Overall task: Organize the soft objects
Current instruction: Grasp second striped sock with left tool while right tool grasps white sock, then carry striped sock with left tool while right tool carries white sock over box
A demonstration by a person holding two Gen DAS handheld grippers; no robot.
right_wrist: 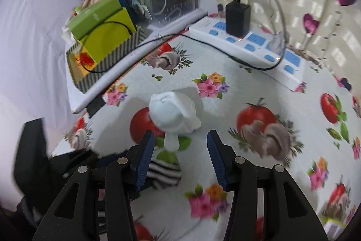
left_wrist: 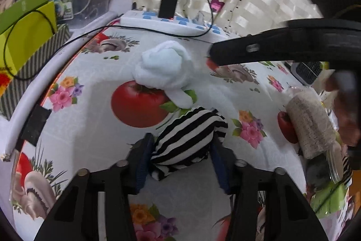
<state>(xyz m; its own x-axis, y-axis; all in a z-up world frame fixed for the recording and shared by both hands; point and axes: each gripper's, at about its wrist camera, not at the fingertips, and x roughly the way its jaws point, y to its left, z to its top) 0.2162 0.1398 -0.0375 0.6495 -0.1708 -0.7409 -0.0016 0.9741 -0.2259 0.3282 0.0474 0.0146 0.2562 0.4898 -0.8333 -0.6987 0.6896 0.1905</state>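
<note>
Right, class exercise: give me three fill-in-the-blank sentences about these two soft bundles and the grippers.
1. The left gripper has its jaws around the black-and-white ____ sock bundle.
2. The white sock bundle lies partly over a printed ____ on the tablecloth.
3. The right gripper has jaws that are ____ with nothing between them.

Missing words: striped; tomato; open
</note>
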